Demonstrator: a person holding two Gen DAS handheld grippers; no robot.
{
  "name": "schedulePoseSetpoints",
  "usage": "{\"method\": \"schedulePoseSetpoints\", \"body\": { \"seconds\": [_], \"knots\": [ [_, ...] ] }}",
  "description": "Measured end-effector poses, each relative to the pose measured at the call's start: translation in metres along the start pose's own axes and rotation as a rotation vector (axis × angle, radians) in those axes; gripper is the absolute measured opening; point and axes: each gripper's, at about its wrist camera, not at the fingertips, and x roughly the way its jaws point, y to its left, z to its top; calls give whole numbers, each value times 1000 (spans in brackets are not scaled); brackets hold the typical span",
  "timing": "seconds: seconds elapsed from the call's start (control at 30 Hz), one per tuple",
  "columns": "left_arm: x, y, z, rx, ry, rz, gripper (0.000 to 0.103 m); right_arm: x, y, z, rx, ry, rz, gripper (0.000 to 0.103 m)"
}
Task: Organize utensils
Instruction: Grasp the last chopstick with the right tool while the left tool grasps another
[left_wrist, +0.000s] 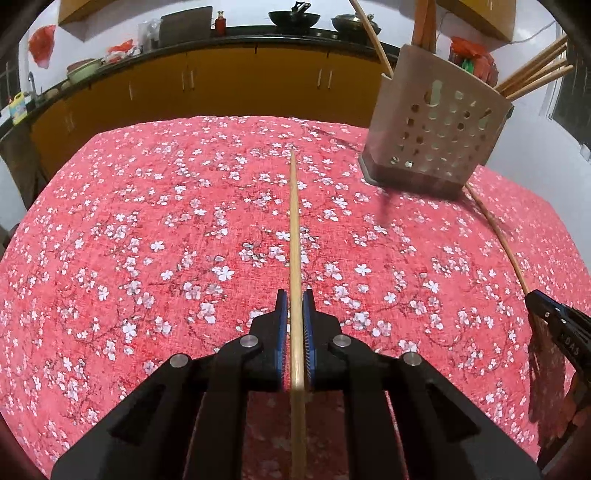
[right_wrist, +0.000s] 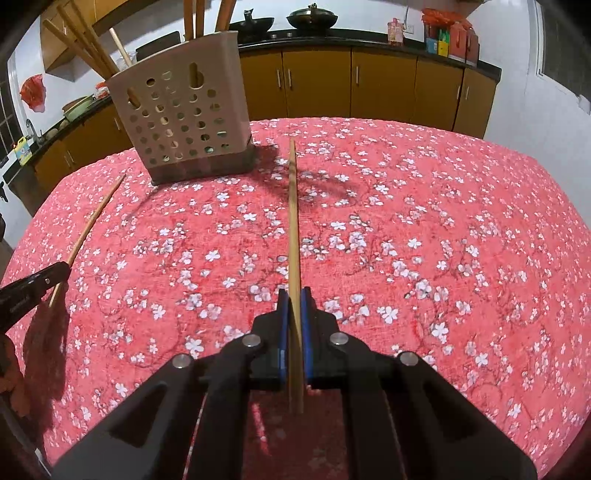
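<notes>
Chopsticks are what I hold, one in each gripper, both raised above the red floral tablecloth (left_wrist: 147, 229). My left gripper (left_wrist: 294, 306) reaches forward, tilted a little downward, its blue pads pressed onto a wooden chopstick (left_wrist: 293, 229) whose long axis runs straight ahead along my fingers, tip pointing away toward the far table edge and butt end passing back between the jaws. My right gripper (right_wrist: 294, 302) is posed the same way, jaws pinching a second chopstick (right_wrist: 293, 221) that also points forward, its far tip toward the kitchen cabinets (right_wrist: 369, 85) and just to the right of the perforated utensil holder (right_wrist: 184, 118). That holder stands upright on the cloth between the two grippers' lines, more chopsticks (right_wrist: 81, 44) leaning out of its top. From each wrist view, the other gripper shows at the frame edge with its chopstick slanting toward the holder.
</notes>
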Motion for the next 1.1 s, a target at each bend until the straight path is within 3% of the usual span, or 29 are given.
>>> {"method": "schedulePoseSetpoints", "body": {
  "seconds": [1.1],
  "knots": [
    [-7,1,-3,-40,-2,-25,10,-1,0,-1,4,-2,5,8]
  ]
}}
